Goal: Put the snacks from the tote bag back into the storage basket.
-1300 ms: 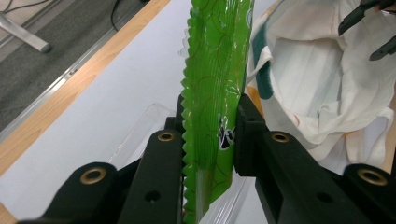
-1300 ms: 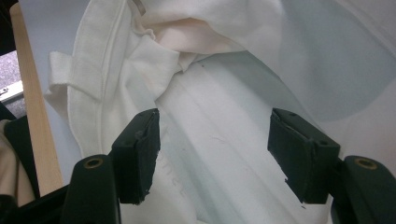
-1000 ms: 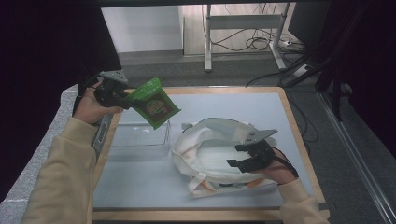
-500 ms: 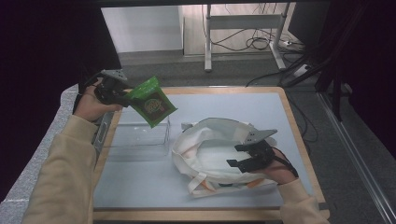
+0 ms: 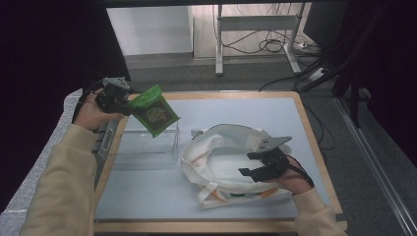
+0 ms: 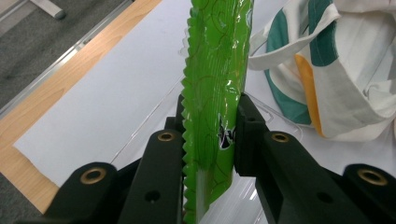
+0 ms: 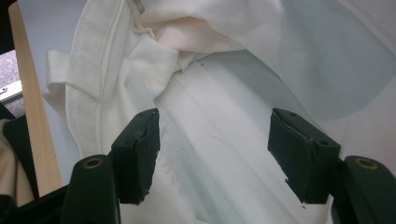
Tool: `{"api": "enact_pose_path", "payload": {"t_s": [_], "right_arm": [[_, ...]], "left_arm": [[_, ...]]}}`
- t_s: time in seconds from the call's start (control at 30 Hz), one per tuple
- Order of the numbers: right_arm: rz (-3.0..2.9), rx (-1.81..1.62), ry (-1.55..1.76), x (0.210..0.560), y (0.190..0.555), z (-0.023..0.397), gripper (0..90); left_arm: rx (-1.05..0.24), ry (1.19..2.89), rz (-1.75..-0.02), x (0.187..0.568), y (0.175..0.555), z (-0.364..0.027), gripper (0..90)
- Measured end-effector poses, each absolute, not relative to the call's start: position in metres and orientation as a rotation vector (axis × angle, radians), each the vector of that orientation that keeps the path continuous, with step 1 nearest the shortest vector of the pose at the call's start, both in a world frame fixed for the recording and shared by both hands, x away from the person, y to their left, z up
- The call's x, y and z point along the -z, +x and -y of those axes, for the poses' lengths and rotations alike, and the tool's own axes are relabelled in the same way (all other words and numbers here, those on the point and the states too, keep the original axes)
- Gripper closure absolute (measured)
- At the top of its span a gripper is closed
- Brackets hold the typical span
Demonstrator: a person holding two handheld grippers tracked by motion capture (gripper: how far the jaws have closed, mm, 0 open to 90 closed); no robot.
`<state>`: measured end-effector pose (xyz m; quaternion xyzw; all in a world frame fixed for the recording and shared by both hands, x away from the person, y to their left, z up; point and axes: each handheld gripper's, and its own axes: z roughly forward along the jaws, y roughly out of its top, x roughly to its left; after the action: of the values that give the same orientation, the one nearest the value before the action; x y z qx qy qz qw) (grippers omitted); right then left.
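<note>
In the high view the left gripper (image 5: 119,100), clamped on the green snack packet (image 5: 154,111), has carried it slightly lower and nearer the clear bin (image 5: 147,143) than a second ago, toward the white tote bag (image 5: 223,155), likely its destination; the right gripper (image 5: 260,164), jaws wide, rests unmoved inside the bag's mouth; the grey mat (image 5: 147,196) covers a wooden table (image 5: 322,157), with cables on the floor beyond. In the left gripper view the jaws pinch the packet (image 6: 217,79) edge-on. In the right gripper view open jaws straddle white cloth (image 7: 210,140).
</note>
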<state>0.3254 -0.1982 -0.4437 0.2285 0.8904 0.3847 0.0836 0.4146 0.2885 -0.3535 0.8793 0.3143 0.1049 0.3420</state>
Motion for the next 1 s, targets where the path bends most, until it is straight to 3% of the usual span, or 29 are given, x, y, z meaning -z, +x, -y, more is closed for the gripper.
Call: {"api": "enact_pose_path", "payload": {"t_s": [0.6, 1.0], "right_arm": [[-2.664, -1.141, 0.684, 0.445, 0.326, 0.197, 32.9], [-2.67, -1.133, 0.689, 0.447, 0.326, 0.197, 32.6]], "left_arm": [[-0.244, 2.33, -0.826, 0.369, 0.409, -0.302, 76.6], [-0.201, 2.436, -0.813, 0.39, 0.424, -0.291, 76.5]]}}
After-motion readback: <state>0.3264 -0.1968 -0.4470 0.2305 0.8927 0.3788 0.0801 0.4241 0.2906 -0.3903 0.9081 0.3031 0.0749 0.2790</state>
